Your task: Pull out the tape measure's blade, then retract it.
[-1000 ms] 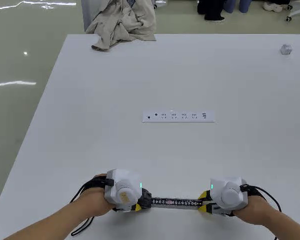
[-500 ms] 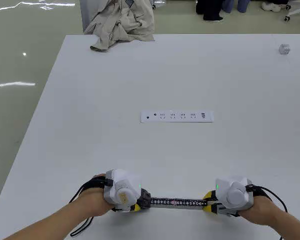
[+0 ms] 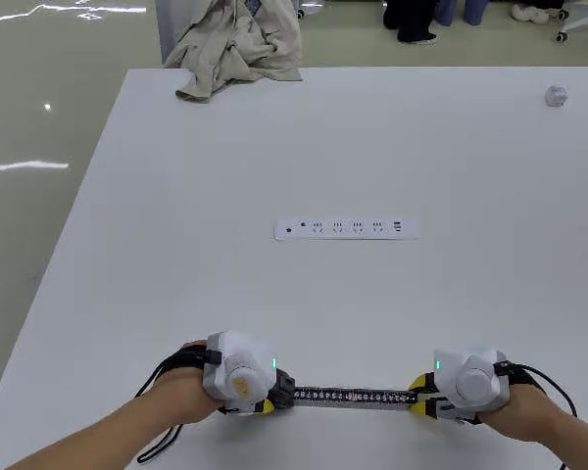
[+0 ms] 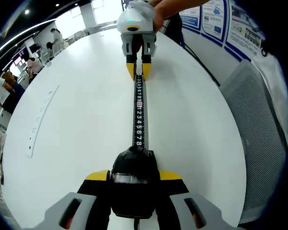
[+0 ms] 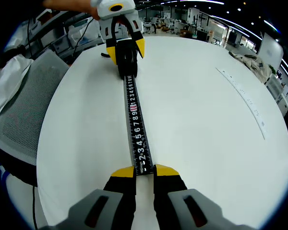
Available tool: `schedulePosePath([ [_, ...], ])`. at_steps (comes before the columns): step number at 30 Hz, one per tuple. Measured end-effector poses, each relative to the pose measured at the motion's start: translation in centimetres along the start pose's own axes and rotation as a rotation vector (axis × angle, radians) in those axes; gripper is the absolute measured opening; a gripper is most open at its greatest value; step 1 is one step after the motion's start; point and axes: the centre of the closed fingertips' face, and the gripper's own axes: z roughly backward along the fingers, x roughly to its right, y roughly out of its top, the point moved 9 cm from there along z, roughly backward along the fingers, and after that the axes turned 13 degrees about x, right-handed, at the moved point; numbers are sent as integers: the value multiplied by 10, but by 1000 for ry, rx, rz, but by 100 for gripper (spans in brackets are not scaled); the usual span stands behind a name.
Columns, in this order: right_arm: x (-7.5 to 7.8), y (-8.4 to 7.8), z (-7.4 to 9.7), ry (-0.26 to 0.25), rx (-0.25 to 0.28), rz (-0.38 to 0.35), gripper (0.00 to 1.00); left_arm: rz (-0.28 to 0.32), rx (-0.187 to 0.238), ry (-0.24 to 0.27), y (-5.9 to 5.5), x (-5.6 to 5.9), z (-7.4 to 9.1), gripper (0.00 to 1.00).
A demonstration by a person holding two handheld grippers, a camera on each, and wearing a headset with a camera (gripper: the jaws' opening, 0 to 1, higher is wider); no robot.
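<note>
The black tape measure case [image 4: 133, 184] sits between the yellow-tipped jaws of my left gripper [image 4: 133, 175], which is shut on it; in the head view that gripper [image 3: 274, 394] is at the near left. The black blade [image 3: 353, 397] with white numbers stretches flat over the white table toward my right gripper [image 3: 418, 401]. In the right gripper view my right gripper [image 5: 144, 169] is shut on the blade's end, and the blade [image 5: 135, 125] runs away to the case [image 5: 127, 60] held by the other gripper. The blade [image 4: 138, 112] reads past ten in the left gripper view.
A white power strip [image 3: 345, 229] lies mid-table. A beige cloth [image 3: 237, 47] is heaped at the far left edge, and a small grey object [image 3: 556, 96] sits far right. The white table [image 3: 274, 157] is wide and bare beyond the grippers. Black cables trail behind both hands.
My right gripper has moved to the right with the blade's end, and more of the blade is out. The left gripper with the case has stayed put.
</note>
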Motion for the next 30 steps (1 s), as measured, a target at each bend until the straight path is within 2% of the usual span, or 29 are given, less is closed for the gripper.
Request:
schedulePosePath([
  [30, 5, -17, 20, -22, -24, -2, 12, -4, -3, -4, 0, 0, -1, 33],
])
